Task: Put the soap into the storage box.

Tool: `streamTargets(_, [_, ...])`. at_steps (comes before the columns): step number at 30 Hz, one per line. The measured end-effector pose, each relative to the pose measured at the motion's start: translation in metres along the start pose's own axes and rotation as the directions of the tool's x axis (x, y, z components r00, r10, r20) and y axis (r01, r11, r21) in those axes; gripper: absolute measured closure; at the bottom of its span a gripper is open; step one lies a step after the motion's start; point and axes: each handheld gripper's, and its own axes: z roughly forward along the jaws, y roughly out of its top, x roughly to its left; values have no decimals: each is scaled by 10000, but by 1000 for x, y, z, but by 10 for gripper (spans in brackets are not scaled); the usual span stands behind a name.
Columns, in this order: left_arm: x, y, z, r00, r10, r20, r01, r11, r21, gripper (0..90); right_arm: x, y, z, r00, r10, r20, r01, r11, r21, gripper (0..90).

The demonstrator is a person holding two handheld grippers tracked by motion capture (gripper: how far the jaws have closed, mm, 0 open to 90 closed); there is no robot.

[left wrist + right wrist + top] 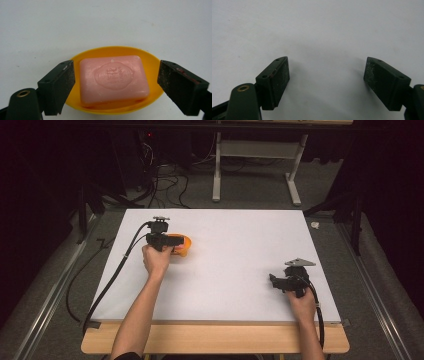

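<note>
A pink bar of soap [113, 79] with an embossed stamp lies in a shallow orange-yellow dish [152, 63]. In the high view the dish [186, 242] sits on the left half of the white table, partly hidden behind my left gripper [172, 249]. My left gripper [116, 86] is open, its jaws standing on either side of the soap and apart from it. My right gripper [273, 281] rests at the table's right side, pointing left. In the right gripper view it [327, 82] is open over bare white surface.
The white tabletop [235, 255] has a bare wooden strip [215, 338] along its near edge. Black cables [112, 277] trail from both grippers off the table. Beyond the far edge stand a white frame [256, 165] and tangled cables on grey floor.
</note>
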Motion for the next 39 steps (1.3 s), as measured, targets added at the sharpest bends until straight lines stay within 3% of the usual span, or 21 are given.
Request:
streamTargets(10, [2, -1, -24, 9994, 344, 87, -340, 9983, -481, 158, 0, 0, 0, 10000, -17, -2, 17, 10000, 6, 212])
streamTargets(22, [11, -10, -41, 9995, 304, 92, -295, 9962, -816, 160, 0, 0, 0, 10000, -19, -1, 19, 10000, 5, 212])
streamTargets(39, [21, -29, -66, 9990, 159, 424, -107, 9925, -1216, 161, 0, 0, 0, 10000, -16, -1, 16, 10000, 8, 212])
